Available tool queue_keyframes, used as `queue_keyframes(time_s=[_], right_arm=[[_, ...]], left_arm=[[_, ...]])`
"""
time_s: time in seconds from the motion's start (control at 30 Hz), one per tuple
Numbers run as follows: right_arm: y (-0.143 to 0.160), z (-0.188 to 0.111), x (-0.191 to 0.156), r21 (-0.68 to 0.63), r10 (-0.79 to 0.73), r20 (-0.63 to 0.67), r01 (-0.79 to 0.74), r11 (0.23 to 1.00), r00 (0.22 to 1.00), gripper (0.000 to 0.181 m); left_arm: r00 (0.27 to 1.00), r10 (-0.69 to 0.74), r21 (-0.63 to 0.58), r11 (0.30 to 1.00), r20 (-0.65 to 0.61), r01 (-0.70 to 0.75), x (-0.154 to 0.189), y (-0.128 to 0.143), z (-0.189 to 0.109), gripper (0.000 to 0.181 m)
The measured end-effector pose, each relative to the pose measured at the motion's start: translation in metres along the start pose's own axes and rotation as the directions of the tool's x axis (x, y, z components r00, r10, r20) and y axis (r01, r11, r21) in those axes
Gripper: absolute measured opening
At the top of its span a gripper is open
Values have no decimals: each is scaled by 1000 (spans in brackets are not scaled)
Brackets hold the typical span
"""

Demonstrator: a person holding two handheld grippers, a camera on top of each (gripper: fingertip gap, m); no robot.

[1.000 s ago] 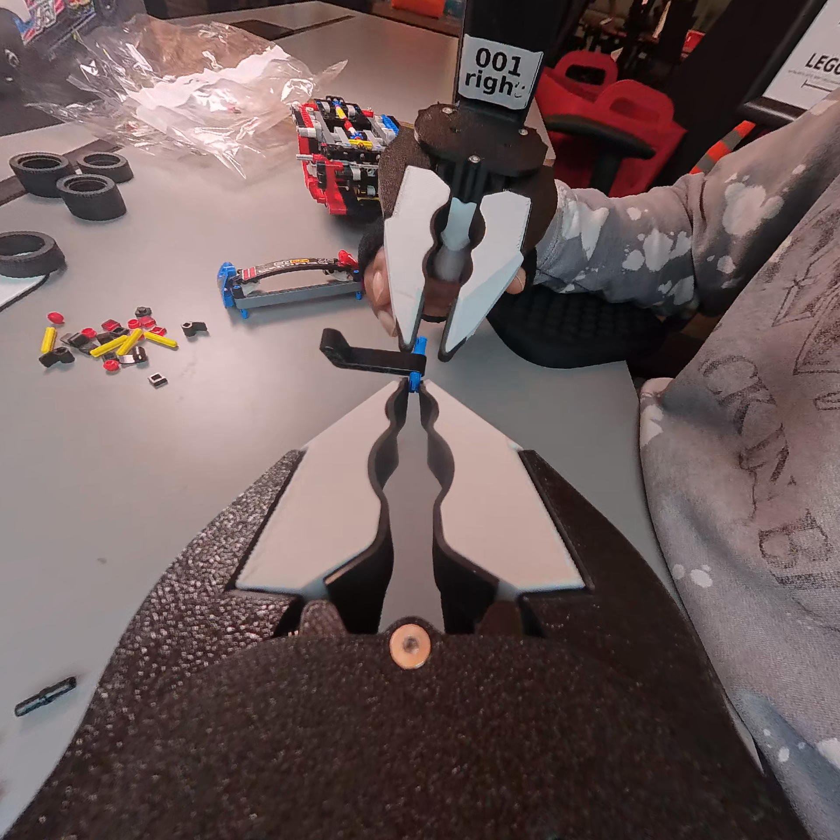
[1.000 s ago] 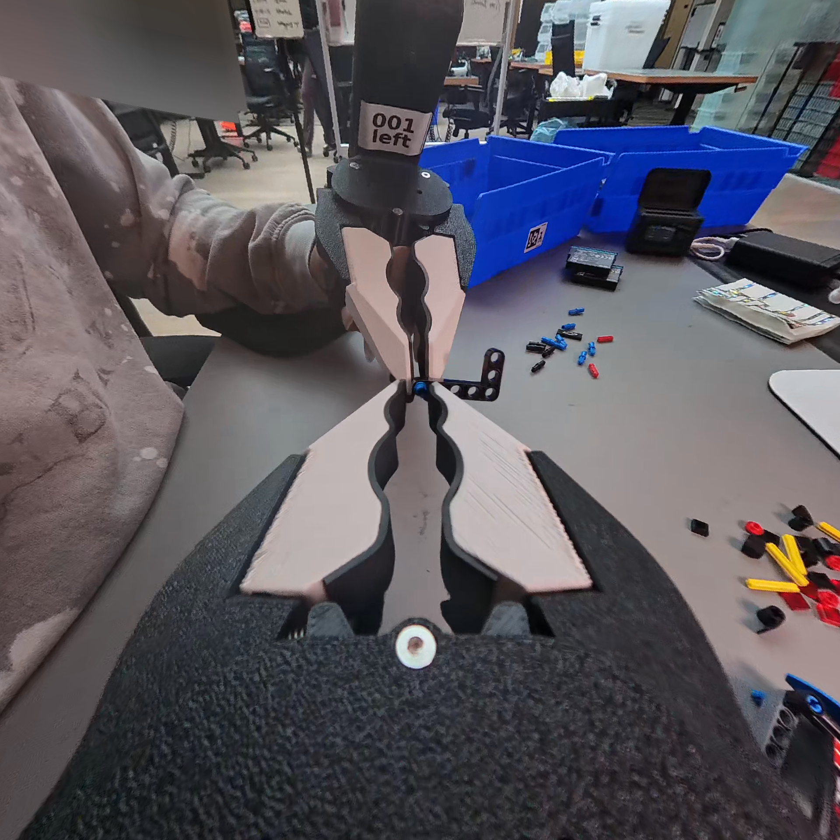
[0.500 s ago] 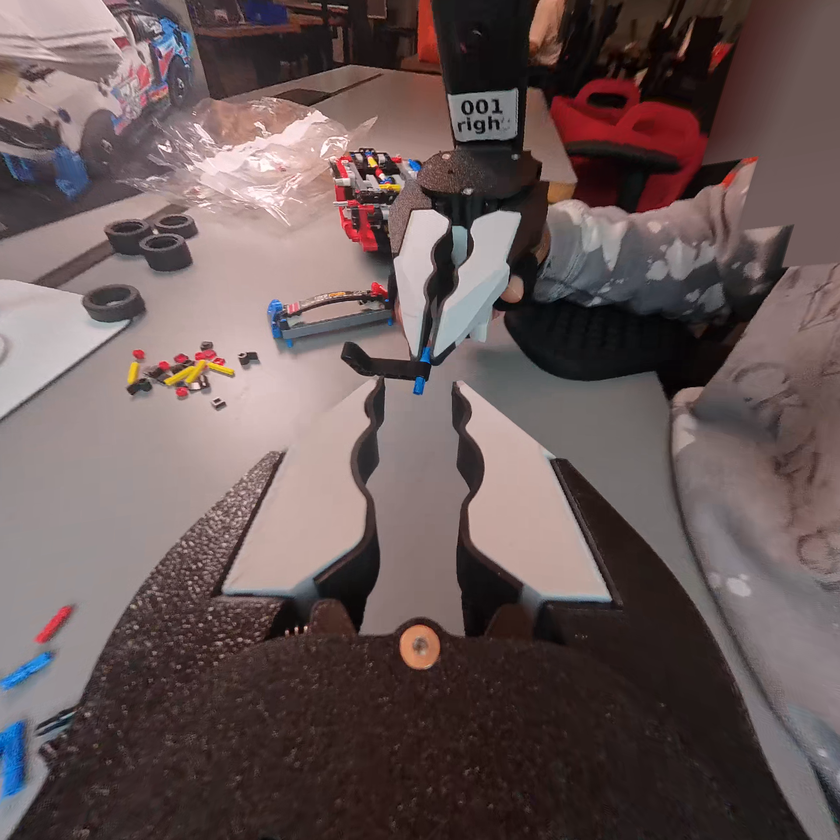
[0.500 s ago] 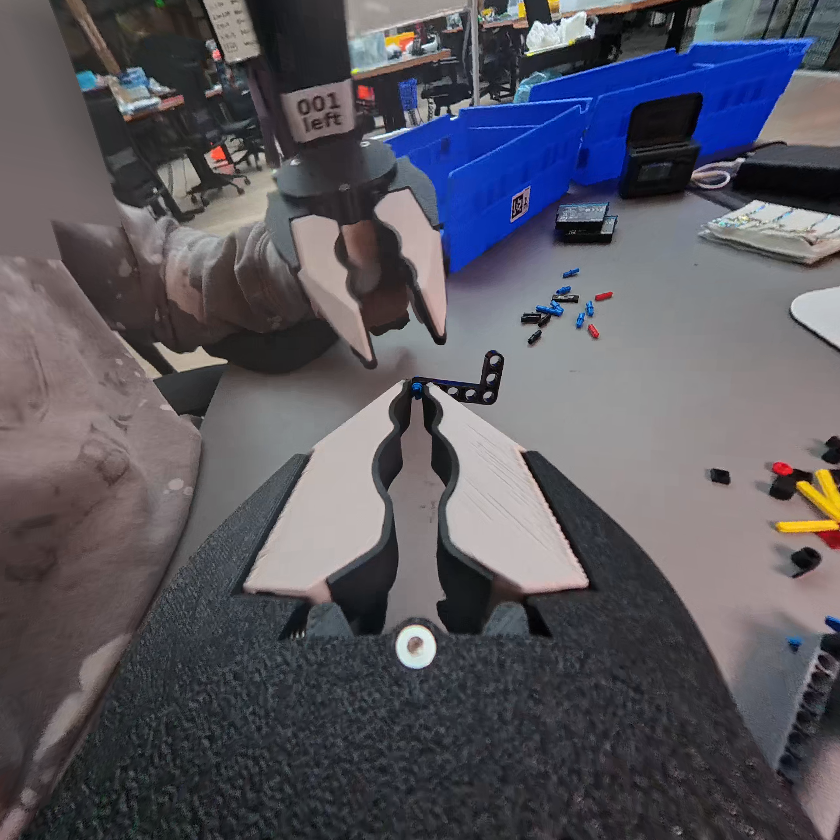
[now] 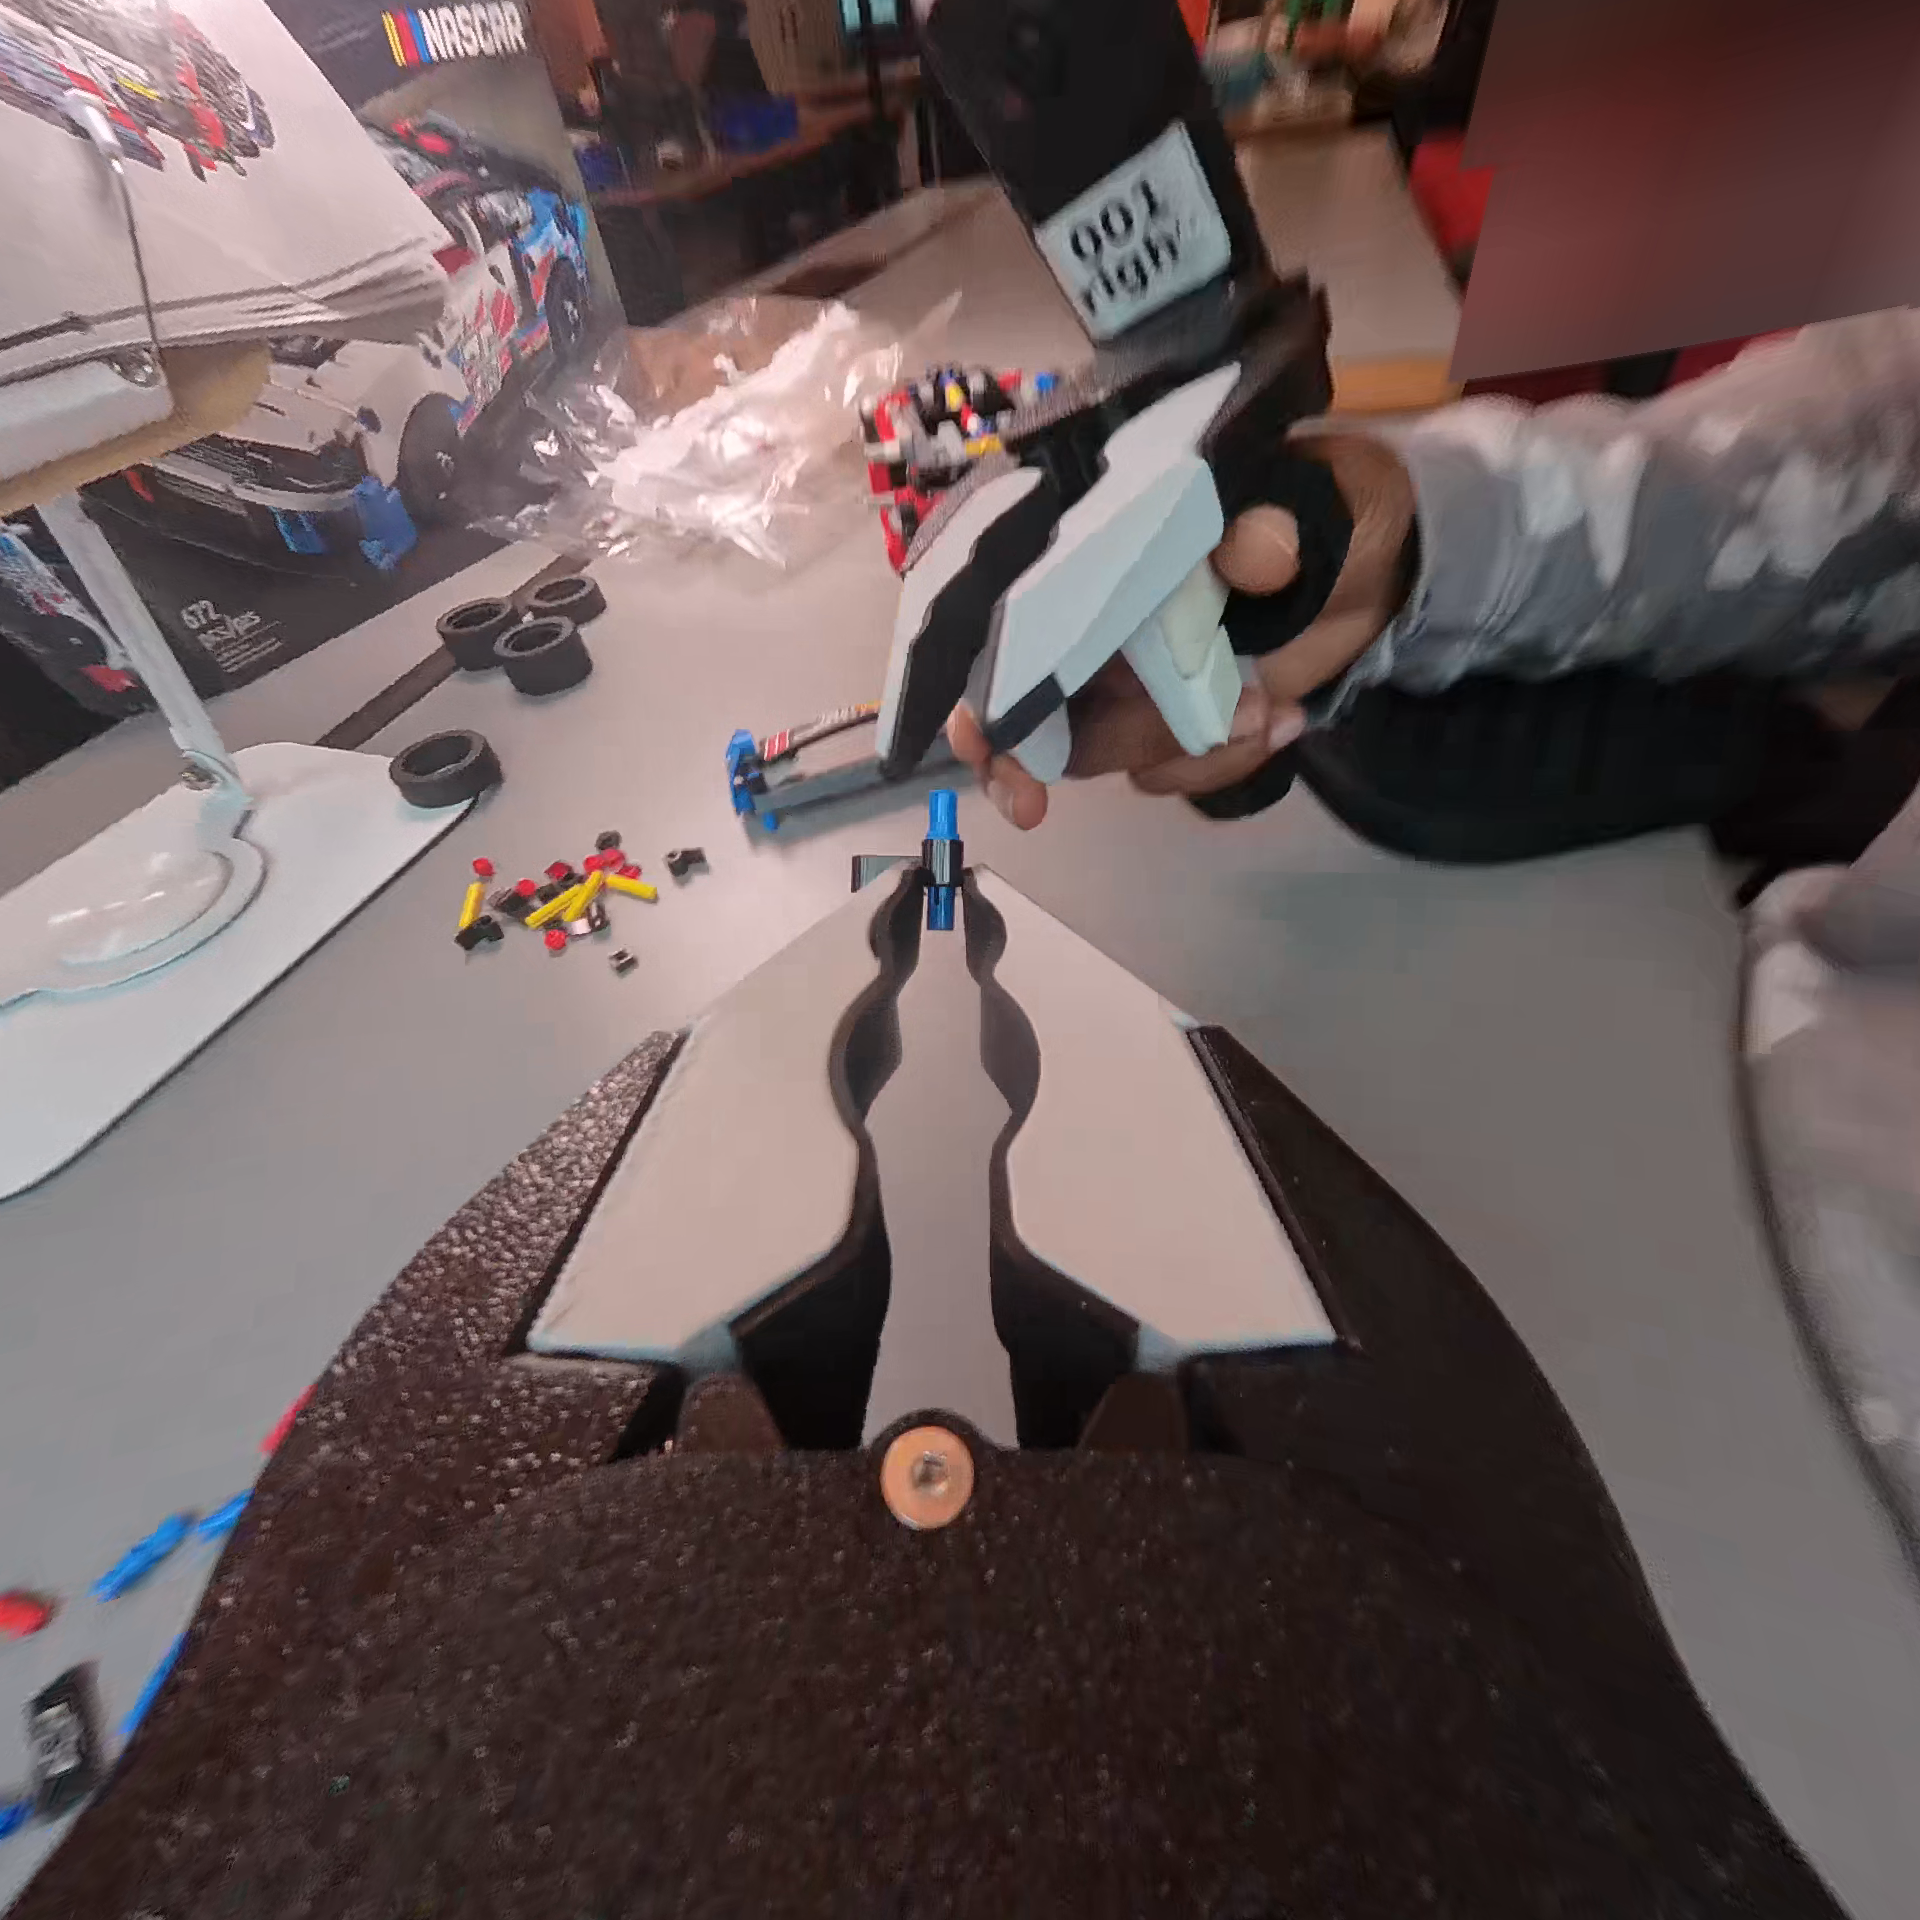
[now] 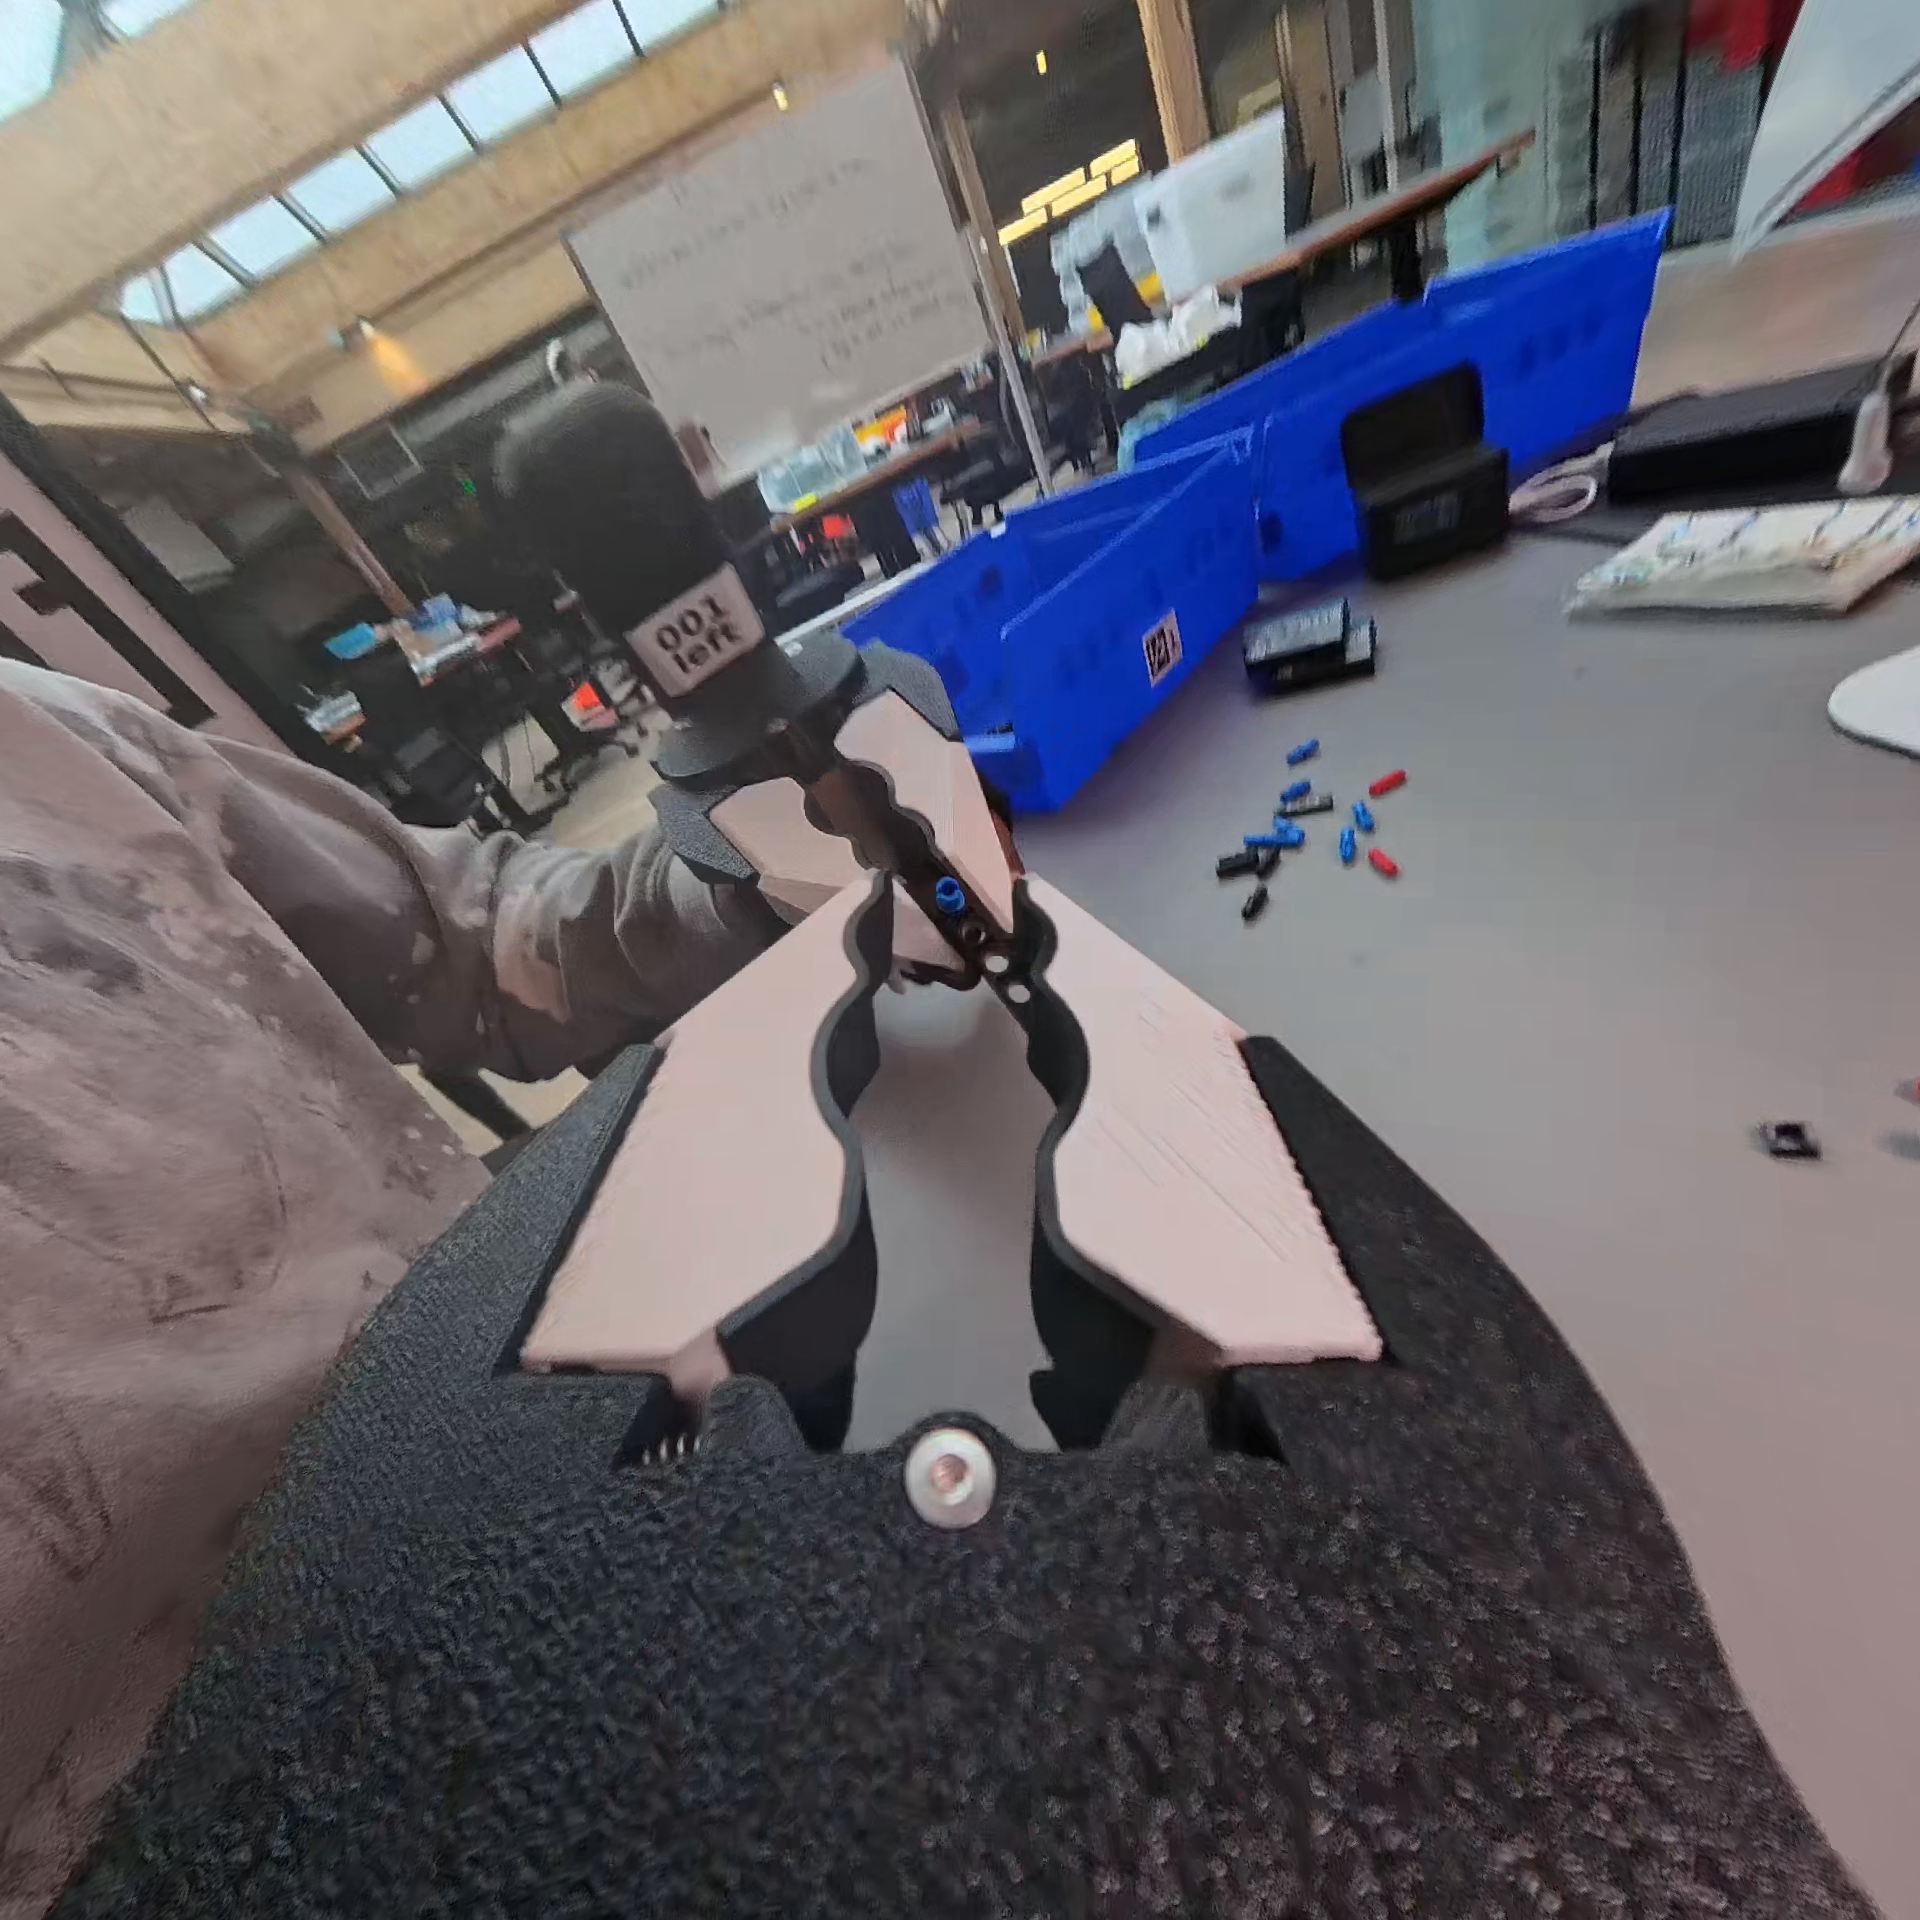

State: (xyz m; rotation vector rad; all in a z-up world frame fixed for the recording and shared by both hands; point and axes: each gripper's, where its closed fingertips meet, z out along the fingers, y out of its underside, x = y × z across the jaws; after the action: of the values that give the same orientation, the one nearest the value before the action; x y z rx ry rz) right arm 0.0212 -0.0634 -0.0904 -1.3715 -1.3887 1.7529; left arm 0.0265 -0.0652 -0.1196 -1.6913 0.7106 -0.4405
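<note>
My left gripper (image 5: pixel 940 883) is shut on a small black beam (image 5: pixel 879 871) with a blue pin (image 5: pixel 940 831) standing up through it, held just above the grey table (image 5: pixel 1351 1039). My right gripper (image 5: pixel 961 743) hangs tilted just above and behind the pin, a hand around it, and touches nothing. In the right wrist view my right gripper (image 6: pixel 954 894) is open. The left gripper (image 6: pixel 951 930) sits just beyond its tips with the beam (image 6: pixel 997 966) and pin (image 6: pixel 948 890).
A pile of yellow, red and black parts (image 5: pixel 561 899), a blue-and-grey subassembly (image 5: pixel 800 758), black tyres (image 5: pixel 530 634), a part-built red model (image 5: pixel 935 436), a plastic bag (image 5: pixel 727 447) and a white stand base (image 5: pixel 104 935) lie left. Blue bins (image 6: pixel 1143 644) and loose pins (image 6: pixel 1309 831) lie right. My left and right fingertips are right by each other. Both grippers' tips are roughly 35 centimeters from the white stand base (image 5: pixel 104 935).
The beam with the pin has passed from my right gripper to my left. The left shut on it; the right opened, rose and tilted away.
</note>
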Motion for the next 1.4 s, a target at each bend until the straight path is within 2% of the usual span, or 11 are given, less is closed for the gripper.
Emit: queue_keyframes(time_s=[0.03, 0.1, 0.17, 0.27, 0.33, 0.47, 0.6, 0.9, 1.03, 1.27, 1.4], right_arm=[[-9, -4, 0, 47, -15, 4, 14, 999, 1000, 28], [-16, -9, 0, 88, -48, 2, 48, 995, 999, 43], [-15, -8, 0, 103, -63, 1, 63, 993, 998, 48], [-13, 0, -6, 122, 20, 57, -26, 992, 998, 49], [-15, 7, -17, 156, 86, 125, -105, 982, 988, 39], [-28, 10, -27, 242, 157, 210, -207, 948, 965, 26], [-29, 7, -22, 249, 202, 221, -256, 934, 954, 25], [-19, -6, -1, 88, 57, 29, -60, 994, 998, 25], [-3, -1, -2, -11, 62, 33, -62, 998, 998, 25], [2, -1, -8, -56, 33, 48, -30, 998, 998, 25], [-8, -4, -11, 20, 38, 83, -39, 999, 996, 26]], left_arm=[[995, -90, 79, 993, -38, 93, -1, -12, -5, 6], [957, -249, 240, 930, -148, 278, -5, -36, -18, 6], [889, -365, 336, 830, -276, 445, -9, -52, -30, 5], [769, -442, 394, 675, -462, 624, -8, -67, -40, 5], [738, -450, 397, 638, -503, 660, -5, -68, -38, 4], [759, -426, 371, 687, -492, 625, 9, -62, -24, 5], [809, -405, 362, 743, -426, 562, 10, -57, -18, 5], [942, -287, 239, 916, -175, 323, -5, -34, -14, 15], [959, -224, 136, 959, -174, 248, 3, -23, -10, 8], [955, -206, 86, 970, -211, 228, 15, -16, -6, 4], [911, -308, 144, 923, -274, 356, 17, -25, -6, 2]])
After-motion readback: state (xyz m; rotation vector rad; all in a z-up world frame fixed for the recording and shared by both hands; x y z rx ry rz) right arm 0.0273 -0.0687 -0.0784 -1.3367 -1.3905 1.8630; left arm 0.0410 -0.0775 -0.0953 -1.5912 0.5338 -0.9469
